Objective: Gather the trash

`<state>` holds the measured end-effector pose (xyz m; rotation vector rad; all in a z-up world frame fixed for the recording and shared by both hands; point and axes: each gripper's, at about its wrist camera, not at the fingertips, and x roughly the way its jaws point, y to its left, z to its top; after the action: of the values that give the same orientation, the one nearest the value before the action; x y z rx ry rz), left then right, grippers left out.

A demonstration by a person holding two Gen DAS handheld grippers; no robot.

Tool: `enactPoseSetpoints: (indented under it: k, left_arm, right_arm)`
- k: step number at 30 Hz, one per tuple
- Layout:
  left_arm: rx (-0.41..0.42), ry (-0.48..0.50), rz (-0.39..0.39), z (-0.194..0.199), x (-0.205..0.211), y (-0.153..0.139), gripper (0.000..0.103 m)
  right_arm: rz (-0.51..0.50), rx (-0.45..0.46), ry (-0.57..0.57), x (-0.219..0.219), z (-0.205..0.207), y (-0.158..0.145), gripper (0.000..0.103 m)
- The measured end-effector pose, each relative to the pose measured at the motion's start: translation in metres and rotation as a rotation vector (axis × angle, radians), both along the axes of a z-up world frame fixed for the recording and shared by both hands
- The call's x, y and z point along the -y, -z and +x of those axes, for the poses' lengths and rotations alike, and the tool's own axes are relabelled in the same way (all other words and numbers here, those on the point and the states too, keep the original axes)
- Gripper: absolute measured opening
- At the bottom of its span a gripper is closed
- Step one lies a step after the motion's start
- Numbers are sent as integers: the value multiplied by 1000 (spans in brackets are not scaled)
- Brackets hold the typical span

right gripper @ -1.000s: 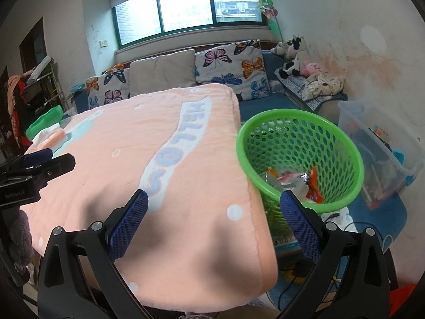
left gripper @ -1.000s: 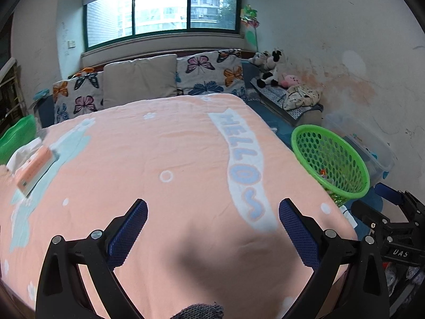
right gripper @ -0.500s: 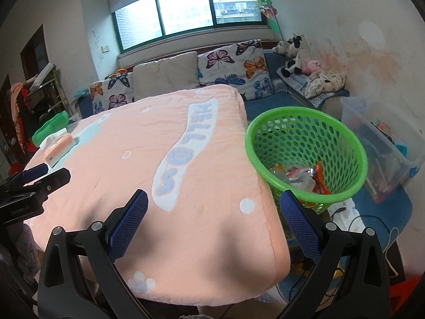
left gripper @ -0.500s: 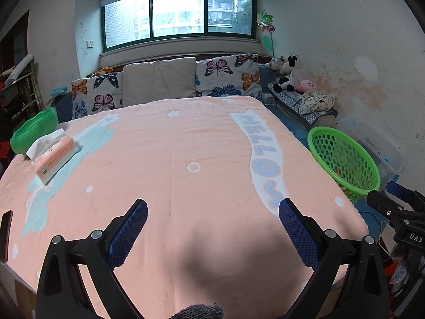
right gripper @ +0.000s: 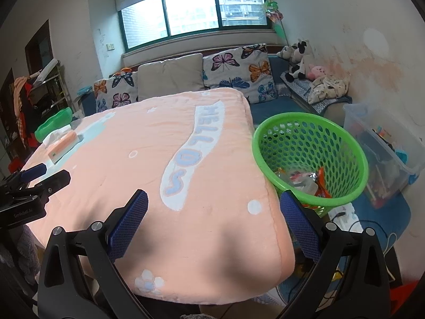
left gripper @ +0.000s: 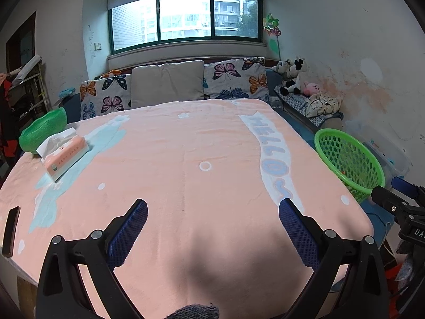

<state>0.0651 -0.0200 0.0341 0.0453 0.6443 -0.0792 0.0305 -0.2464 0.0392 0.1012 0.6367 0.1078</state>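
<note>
The left gripper [left gripper: 212,220] hangs with jaws spread wide and nothing between them, above the near part of the peach blanket [left gripper: 186,159]. The right gripper [right gripper: 212,212] is likewise wide apart and unloaded, over the blanket's near corner. Just ahead and right of it stands the green basket [right gripper: 340,138], holding wrappers [right gripper: 316,180]. Far ahead-left lies a tissue pack [left gripper: 66,156]

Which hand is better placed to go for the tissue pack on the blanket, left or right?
Left, probably. The tissue pack lies on the blanket's left side, on the left gripper's side; the right gripper hangs at the right corner by the green basket. Both are open and empty.
</note>
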Motion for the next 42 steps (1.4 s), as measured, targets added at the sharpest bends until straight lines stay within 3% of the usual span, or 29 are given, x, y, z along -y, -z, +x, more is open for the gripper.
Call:
enactPoseSetpoints:
  k: [42]
  left_arm:
    - [1,-59,3,-9,-17,2,96]
  right_arm:
    - [-21,1,-66,-22,5,-1,99]
